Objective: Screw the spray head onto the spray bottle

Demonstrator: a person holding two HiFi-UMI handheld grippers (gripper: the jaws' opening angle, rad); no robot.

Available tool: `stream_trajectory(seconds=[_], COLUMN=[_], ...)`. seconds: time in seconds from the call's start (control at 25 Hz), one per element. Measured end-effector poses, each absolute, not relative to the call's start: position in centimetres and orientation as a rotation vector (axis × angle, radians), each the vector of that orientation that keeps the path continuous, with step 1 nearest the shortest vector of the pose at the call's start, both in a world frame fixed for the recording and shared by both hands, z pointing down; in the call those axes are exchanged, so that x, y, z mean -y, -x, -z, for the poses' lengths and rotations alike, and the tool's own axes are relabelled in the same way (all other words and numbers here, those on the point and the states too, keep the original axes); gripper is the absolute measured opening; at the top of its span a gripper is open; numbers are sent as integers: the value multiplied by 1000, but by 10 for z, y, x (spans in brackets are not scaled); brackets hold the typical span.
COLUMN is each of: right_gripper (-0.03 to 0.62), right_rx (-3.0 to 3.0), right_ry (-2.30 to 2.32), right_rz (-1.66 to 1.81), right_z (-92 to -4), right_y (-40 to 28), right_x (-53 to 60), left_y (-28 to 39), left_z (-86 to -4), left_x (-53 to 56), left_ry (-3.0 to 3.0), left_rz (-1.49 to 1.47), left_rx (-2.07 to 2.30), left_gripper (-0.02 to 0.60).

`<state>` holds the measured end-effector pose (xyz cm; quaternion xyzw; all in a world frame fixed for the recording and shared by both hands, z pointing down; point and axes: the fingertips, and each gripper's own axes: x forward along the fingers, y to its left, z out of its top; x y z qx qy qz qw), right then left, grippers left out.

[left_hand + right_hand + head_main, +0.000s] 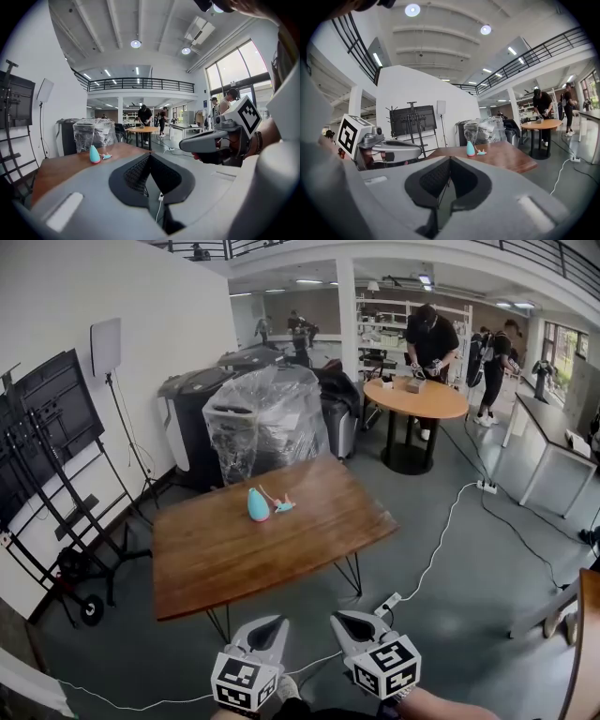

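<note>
A teal spray bottle (258, 505) stands upright on the far part of the brown wooden table (225, 559), with the teal-and-pink spray head (280, 503) lying just right of it. The same bottle (94, 154) and spray head (106, 156) show small in the left gripper view, and again as bottle (470, 149) and spray head (481, 152) in the right gripper view. My left gripper (272, 622) and right gripper (342, 619) hang side by side in front of the table's near edge, well short of both objects. Both are shut and hold nothing.
A plastic-wrapped machine (265, 418) and dark bins (192, 409) stand behind the table. A black screen stand (47, 456) leans at the left wall. White cables and a power strip (388, 604) lie on the floor. People work at a round table (416, 397) farther back.
</note>
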<state>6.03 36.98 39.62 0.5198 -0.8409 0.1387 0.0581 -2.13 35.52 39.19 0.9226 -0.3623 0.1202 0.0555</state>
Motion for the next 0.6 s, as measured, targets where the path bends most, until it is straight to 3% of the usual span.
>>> stream_trajectory(seconds=[0.6], right_gripper=[-9], right_rx=[2415], right_ry=[-1628], right_rz=[-389], right_z=[-396], right_y=[5], right_x=[-215], left_y=[77], left_z=[-403], left_x=[-202], left_ry=[-2814], left_rz=[-307], left_rx=[952], left_gripper=[15])
